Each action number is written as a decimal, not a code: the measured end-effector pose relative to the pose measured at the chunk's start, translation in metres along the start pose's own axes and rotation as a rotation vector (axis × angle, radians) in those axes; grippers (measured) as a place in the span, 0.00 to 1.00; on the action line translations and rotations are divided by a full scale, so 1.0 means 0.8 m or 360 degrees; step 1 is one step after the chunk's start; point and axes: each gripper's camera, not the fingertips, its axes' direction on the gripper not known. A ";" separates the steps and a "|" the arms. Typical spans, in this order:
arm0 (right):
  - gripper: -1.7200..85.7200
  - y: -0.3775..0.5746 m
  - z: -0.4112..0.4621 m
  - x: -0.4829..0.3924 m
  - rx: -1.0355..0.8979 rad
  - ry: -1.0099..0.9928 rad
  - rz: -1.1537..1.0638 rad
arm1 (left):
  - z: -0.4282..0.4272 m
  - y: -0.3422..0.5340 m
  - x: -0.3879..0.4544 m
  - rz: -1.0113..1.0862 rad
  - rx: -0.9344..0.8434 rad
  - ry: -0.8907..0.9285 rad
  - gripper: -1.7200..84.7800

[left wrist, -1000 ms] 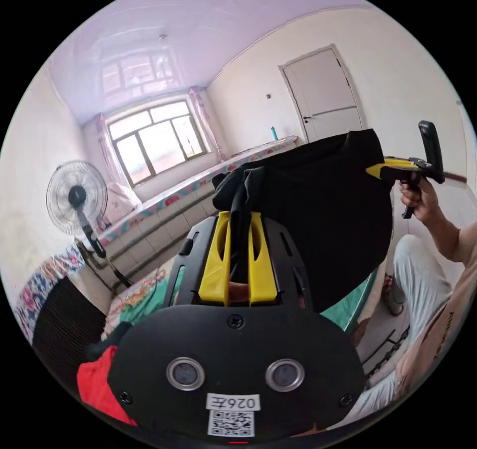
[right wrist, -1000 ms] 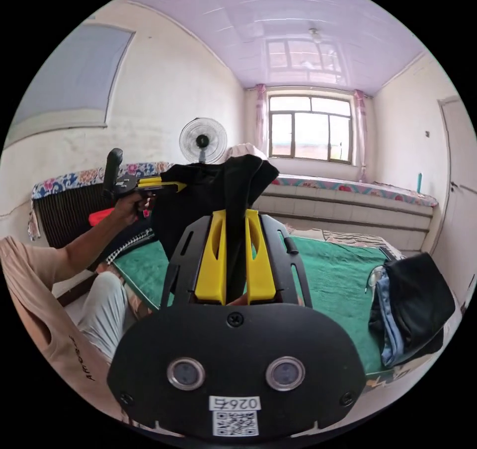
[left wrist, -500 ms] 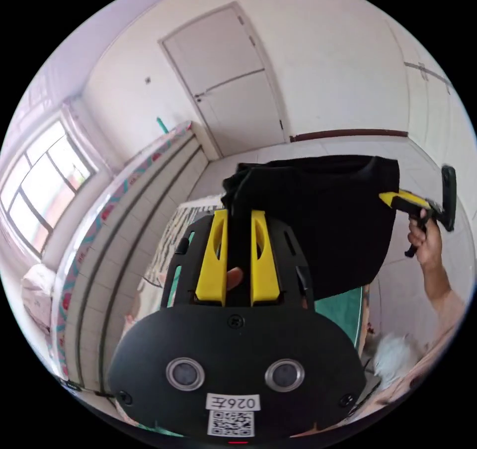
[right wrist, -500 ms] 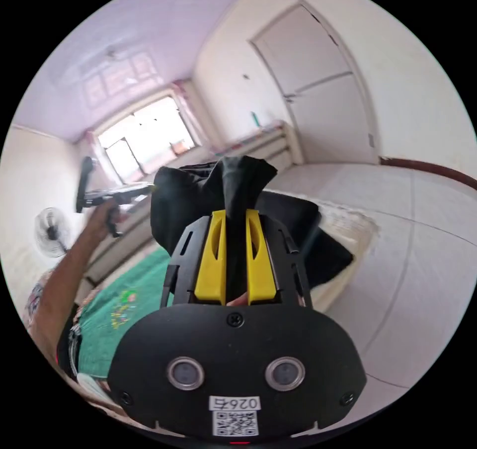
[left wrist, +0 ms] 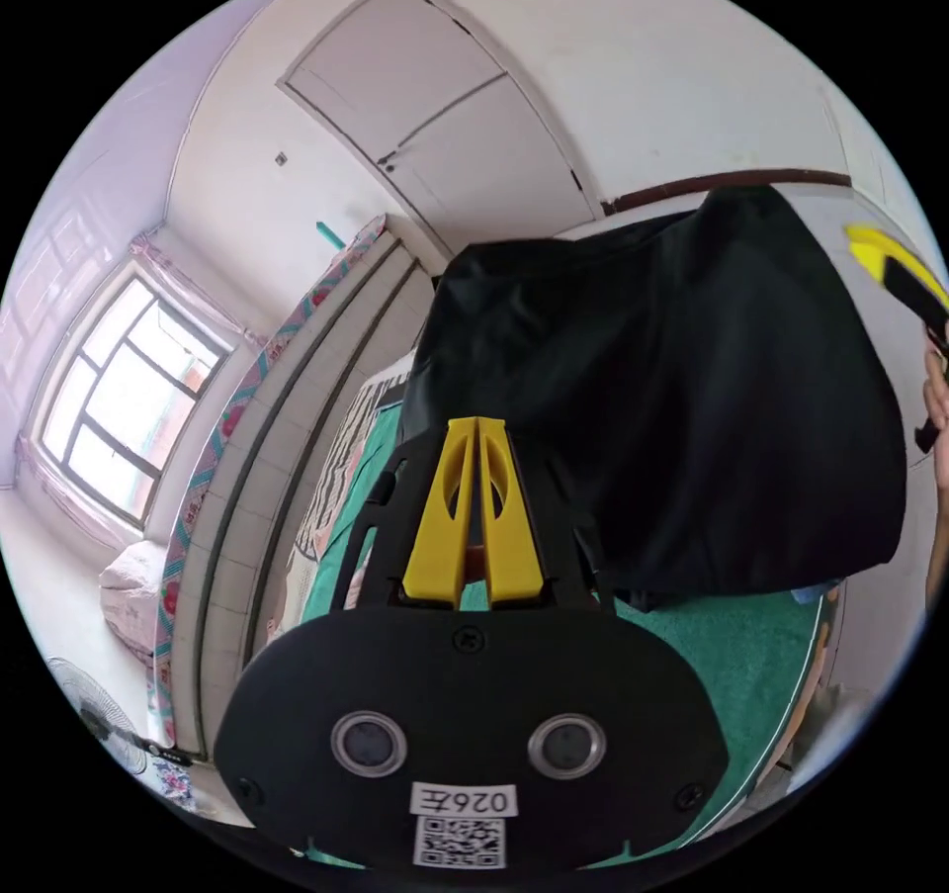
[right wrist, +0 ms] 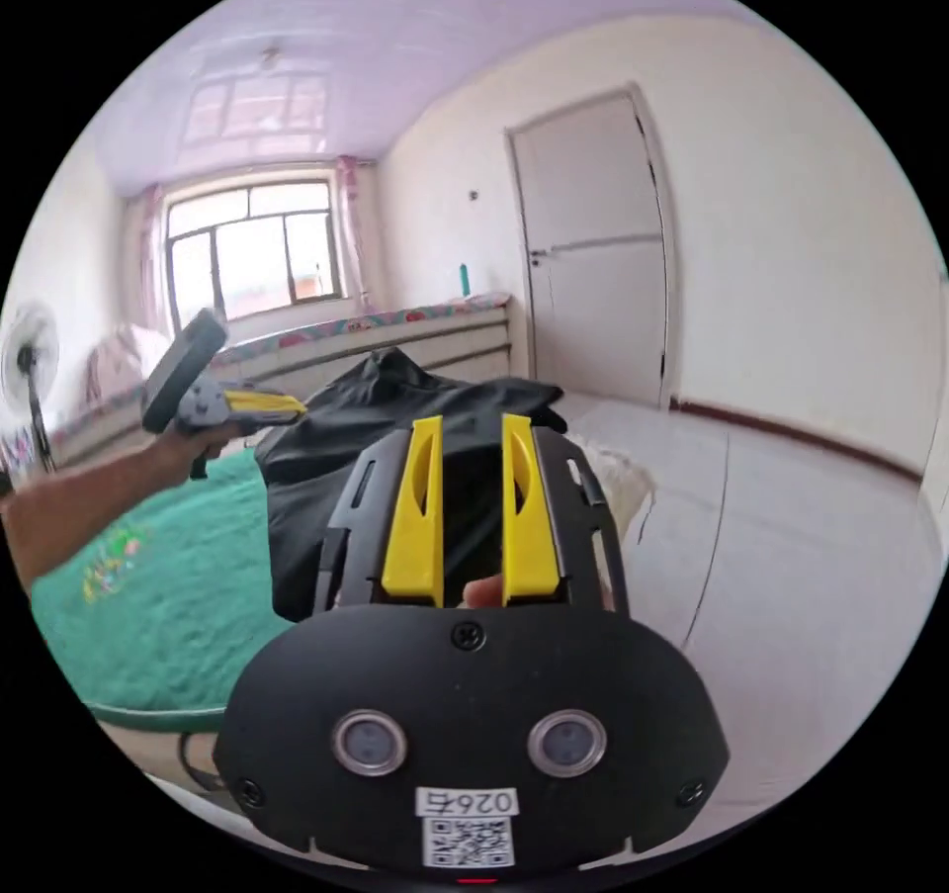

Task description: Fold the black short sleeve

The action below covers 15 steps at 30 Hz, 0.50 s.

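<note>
Green table cover (right wrist: 148, 596) bears black shirt (right wrist: 326, 448); left gripper (left wrist: 477, 425) closed empty, right gripper (right wrist: 471, 423) parted.

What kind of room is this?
Probably a bedroom in a home: a white door, a window with pink curtains, a long ledge with a floral cover, and a green-covered surface under the black garment.
</note>
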 end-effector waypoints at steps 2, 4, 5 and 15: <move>0.02 0.053 0.066 -0.050 0.0036 0.0037 -0.0293 | -0.004 0.004 0.001 -0.0007 -0.0013 -0.0009 0.01; 0.01 0.102 0.160 -0.052 -0.0167 0.0074 -0.0415 | -0.020 0.021 -0.001 -0.0064 -0.0029 -0.0042 0.01; 0.01 0.146 0.218 -0.039 -0.0271 0.0097 -0.0480 | -0.027 0.028 -0.003 -0.0095 -0.0028 -0.0062 0.01; 0.01 0.505 0.173 0.025 0.0079 0.0196 -0.0497 | -0.338 0.427 -0.045 -0.0711 0.0215 0.0165 0.01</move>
